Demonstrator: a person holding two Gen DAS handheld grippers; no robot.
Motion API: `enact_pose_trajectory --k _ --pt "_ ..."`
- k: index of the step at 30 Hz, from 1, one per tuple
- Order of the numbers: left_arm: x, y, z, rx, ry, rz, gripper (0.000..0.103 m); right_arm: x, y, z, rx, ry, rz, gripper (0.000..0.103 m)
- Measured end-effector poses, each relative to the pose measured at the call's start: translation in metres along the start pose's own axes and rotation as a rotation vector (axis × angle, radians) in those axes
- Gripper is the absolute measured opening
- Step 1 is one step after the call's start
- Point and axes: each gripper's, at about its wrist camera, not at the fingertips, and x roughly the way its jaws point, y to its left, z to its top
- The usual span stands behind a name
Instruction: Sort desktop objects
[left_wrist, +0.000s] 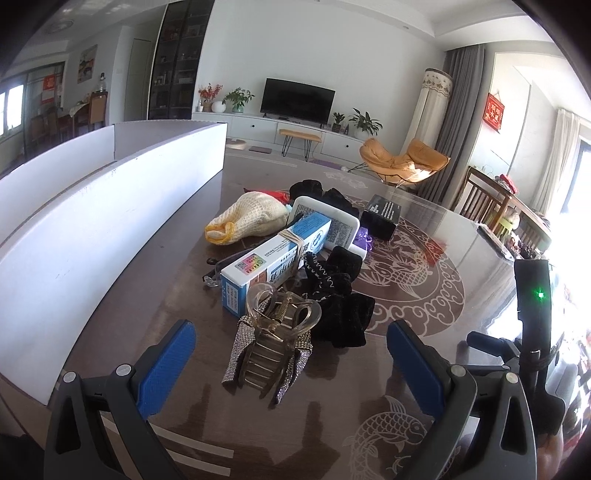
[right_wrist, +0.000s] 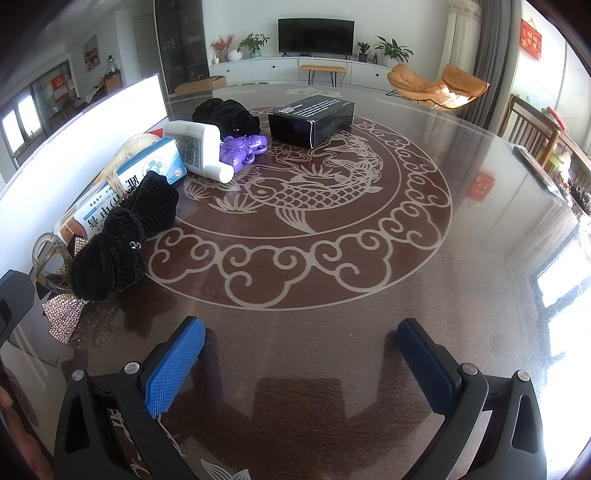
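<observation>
A pile of objects lies on the dark patterned table (left_wrist: 406, 280). Nearest my left gripper (left_wrist: 291, 343) is a clear rhinestone hair claw clip (left_wrist: 271, 343), lying between its open blue fingers. Behind it are a black velvet scrunchie (left_wrist: 340, 302), a blue-white carton (left_wrist: 273, 258), a cream knitted pouch (left_wrist: 247, 218), a white bottle (left_wrist: 332, 225) and a black box (left_wrist: 380, 216). My right gripper (right_wrist: 299, 354) is open and empty over bare table. In its view the scrunchie (right_wrist: 122, 236), carton (right_wrist: 147, 170), bottle (right_wrist: 195, 147), a purple toy (right_wrist: 240, 147) and black box (right_wrist: 310, 118) lie to the left and ahead.
A white open storage box (left_wrist: 110, 206) stands along the left of the table; its wall shows in the right wrist view (right_wrist: 92, 125). The right gripper's body (left_wrist: 532, 332) is at the left view's right edge. Chairs (left_wrist: 480, 199) stand beyond the far right table edge.
</observation>
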Motion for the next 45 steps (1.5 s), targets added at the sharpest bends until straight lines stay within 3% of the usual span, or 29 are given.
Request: enact_pose_trajectory --k 10,16,19,23,27,31,35,39,45 --pt "0.022 0.012 -0.002 0.004 0.139 0.001 0.103 0.000 0.000 0.000 0.000 0.000 0.000 0.103" --pt "0.019 0.039 0.001 -0.109 0.111 0.068 0.103 0.000 0.000 0.000 0.000 0.000 0.000 0.103" --pt "0.019 0.053 0.001 -0.179 0.105 0.076 0.103 0.000 0.000 0.000 0.000 0.000 0.000 0.103" --pt "0.017 0.055 0.001 -0.198 0.088 0.075 0.103 0.000 0.000 0.000 0.000 0.000 0.000 0.103" --pt "0.021 0.050 -0.001 -0.176 0.109 0.083 0.103 0.000 0.000 0.000 0.000 0.001 0.000 0.103" --pt "0.023 0.041 -0.002 -0.143 0.130 0.026 0.103 0.000 0.000 0.000 0.000 0.001 0.000 0.103" --pt "0.028 0.035 0.001 -0.100 0.133 0.026 0.103 0.000 0.000 0.000 0.000 0.001 0.000 0.103" --pt "0.043 0.034 0.001 -0.097 0.197 -0.002 0.103 0.000 0.000 0.000 0.000 0.000 0.000 0.103" --pt "0.049 0.021 -0.001 -0.008 0.230 0.033 0.103 0.000 0.000 0.000 0.000 0.000 0.000 0.103"
